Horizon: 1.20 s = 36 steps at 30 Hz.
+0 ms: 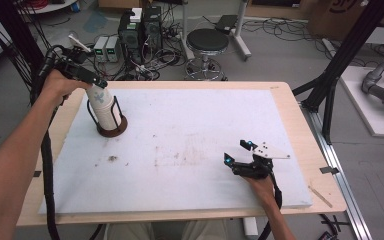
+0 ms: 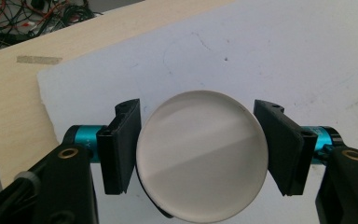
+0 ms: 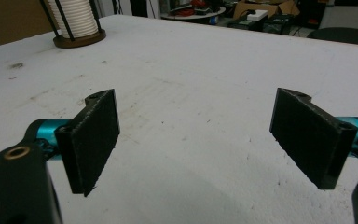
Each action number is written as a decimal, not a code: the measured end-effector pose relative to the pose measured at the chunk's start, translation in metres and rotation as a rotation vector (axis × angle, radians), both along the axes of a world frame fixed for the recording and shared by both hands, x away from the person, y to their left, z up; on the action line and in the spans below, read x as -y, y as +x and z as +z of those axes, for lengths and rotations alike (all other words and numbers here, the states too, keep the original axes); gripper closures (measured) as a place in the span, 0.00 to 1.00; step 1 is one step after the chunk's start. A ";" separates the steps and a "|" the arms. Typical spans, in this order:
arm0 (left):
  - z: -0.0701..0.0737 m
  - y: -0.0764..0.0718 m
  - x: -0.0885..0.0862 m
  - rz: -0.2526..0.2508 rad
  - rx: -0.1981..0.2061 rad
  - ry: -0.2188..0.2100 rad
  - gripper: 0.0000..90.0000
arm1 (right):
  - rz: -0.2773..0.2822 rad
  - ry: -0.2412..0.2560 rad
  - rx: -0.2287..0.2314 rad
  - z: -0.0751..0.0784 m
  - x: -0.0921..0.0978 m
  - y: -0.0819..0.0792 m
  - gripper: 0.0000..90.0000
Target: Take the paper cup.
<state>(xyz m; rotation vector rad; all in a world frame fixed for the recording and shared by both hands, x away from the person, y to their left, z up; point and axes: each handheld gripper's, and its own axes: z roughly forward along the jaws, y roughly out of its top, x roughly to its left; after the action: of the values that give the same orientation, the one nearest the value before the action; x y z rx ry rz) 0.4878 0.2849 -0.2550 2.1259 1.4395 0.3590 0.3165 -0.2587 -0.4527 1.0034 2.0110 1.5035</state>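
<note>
A stack of white paper cups stands in a black wire holder with a round brown base at the back left of the white board. My left gripper reaches over its top, and its jaws press both sides of the topmost cup, whose round end faces the camera between my left gripper. My right gripper rests low near the front right of the board, open, with nothing between its jaws. The cup stack also shows far off in the right gripper view.
A white board with faint smudges covers most of the wooden table. Beyond the far edge stand a black stool, computer boxes and loose cables. Black frame posts rise at the right.
</note>
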 end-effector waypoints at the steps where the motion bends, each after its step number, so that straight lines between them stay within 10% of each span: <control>1: 0.000 -0.001 0.000 0.004 0.002 -0.004 0.39 | 0.000 -0.001 0.000 0.000 0.000 0.000 0.18; 36: 0.016 -0.004 0.005 -0.008 0.028 0.009 0.40 | 0.002 -0.004 0.003 0.000 0.000 0.000 0.18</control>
<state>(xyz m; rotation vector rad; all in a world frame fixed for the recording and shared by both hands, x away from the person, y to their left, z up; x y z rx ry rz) 0.4839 0.2795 -0.2392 2.1251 1.4156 0.3918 0.3164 -0.2583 -0.4527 0.9980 2.0126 1.5003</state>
